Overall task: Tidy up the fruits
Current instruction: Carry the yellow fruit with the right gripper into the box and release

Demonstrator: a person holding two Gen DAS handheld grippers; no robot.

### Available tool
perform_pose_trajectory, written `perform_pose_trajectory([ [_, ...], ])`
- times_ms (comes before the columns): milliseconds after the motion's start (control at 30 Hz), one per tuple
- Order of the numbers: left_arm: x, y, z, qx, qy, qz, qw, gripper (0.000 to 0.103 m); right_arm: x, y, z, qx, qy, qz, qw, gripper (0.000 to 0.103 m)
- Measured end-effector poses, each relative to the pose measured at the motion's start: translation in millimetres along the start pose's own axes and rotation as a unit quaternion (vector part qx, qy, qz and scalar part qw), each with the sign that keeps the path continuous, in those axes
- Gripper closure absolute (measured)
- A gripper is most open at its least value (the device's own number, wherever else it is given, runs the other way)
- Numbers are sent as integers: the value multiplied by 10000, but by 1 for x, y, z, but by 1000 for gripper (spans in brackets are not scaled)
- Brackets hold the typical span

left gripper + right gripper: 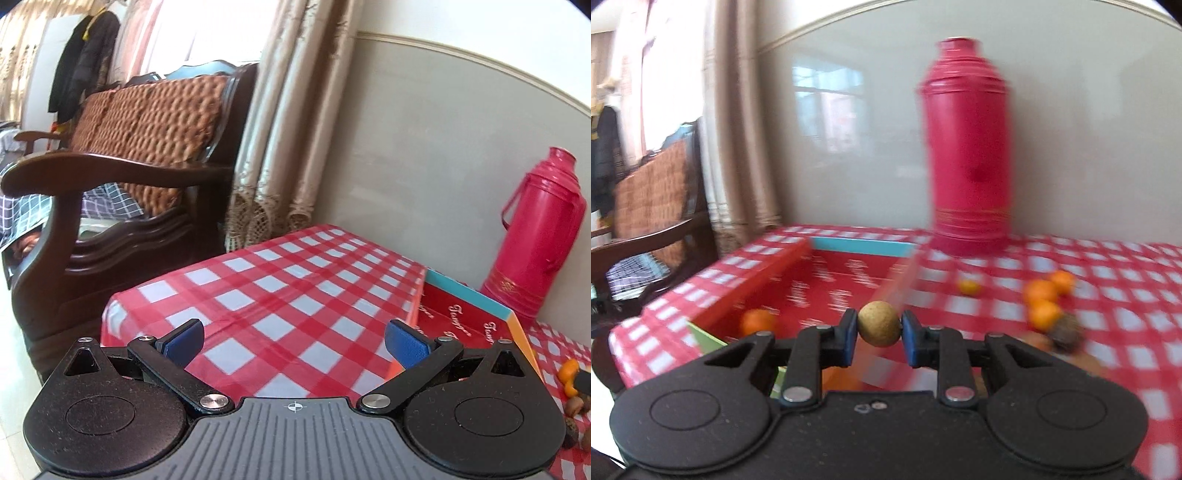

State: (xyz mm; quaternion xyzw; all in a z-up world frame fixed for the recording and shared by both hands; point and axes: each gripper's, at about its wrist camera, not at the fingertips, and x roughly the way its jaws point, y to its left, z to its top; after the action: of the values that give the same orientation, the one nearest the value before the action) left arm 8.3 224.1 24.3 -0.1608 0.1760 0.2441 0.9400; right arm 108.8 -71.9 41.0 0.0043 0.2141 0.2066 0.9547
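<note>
Right gripper (879, 329) pinching tan round fruit (879, 328) | red box (827, 280) just ahead-left | left gripper (294, 338) spread, empty

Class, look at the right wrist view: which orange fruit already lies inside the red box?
The lone orange fruit at the red box's near-left corner; the others lie outside on the tablecloth.
</note>
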Motion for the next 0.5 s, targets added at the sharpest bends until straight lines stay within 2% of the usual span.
perform_pose_trajectory([
  [133, 1, 12, 0, 4, -42, 137, 9999, 0, 35, 26, 3, -176, 284, 309, 9990, 86],
  [233, 2, 18, 1, -46, -57, 172, 9998, 0, 49, 40, -1, -271, 404, 352, 9982, 84],
  [367, 4, 20, 2, -102, -47, 167, 9998, 0, 50, 43, -6, -283, 466, 403, 9977, 78],
  [467, 4, 16, 1, -82, -27, 126, 9999, 0, 41, 39, -5, -210, 404, 446, 9980, 71],
  [500, 4, 14, 1, -65, -26, 116, 9999, 0, 36, 36, -4, -154, 339, 465, 9982, 66],
])
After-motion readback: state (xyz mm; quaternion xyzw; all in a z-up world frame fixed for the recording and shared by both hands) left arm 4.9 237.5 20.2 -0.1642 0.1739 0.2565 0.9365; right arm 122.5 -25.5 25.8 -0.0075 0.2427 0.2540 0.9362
